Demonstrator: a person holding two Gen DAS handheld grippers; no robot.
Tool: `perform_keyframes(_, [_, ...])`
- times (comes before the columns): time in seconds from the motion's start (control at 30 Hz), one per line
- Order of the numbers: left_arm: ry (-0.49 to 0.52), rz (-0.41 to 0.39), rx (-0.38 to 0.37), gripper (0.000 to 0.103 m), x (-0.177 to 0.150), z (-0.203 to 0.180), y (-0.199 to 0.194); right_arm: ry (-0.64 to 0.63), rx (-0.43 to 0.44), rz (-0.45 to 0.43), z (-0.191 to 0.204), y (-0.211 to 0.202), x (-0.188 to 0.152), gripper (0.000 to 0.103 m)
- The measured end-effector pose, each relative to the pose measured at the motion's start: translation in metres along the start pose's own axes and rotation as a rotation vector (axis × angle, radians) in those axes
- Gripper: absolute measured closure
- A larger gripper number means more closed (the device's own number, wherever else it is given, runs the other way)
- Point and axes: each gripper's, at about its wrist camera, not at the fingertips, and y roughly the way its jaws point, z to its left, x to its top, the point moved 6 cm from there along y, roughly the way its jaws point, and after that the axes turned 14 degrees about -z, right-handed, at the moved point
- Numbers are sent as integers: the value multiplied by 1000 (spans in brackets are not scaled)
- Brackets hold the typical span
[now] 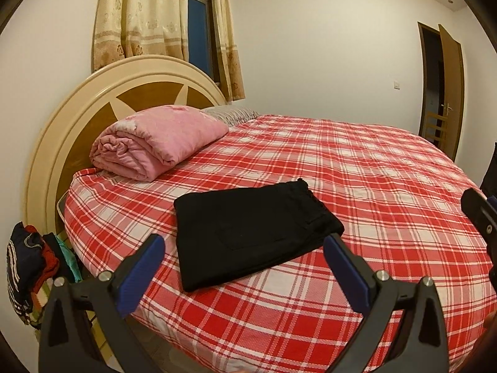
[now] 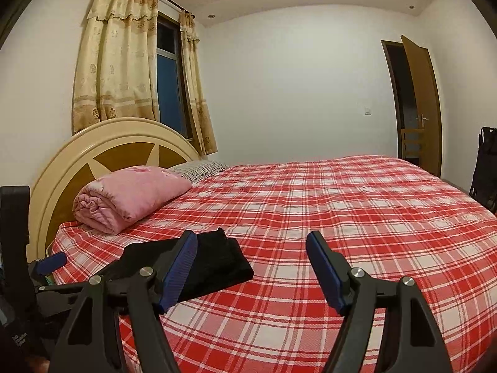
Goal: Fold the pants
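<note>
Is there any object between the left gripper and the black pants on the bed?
Nothing visible. The left gripper is open, and only bare plaid sheet lies before the folded black pants. The pink blanket sits behind them.

no readable text, labels or numbers anywhere

One pants (image 1: 251,233), one blanket (image 1: 155,141), two hand-held grippers (image 1: 243,248) (image 2: 251,242).
</note>
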Motion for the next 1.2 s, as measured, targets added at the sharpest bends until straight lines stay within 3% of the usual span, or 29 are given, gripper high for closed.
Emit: perform_keyframes(1.2, [19,19,15,0,-6,-1,3,0,0,3,3,0,-4,29])
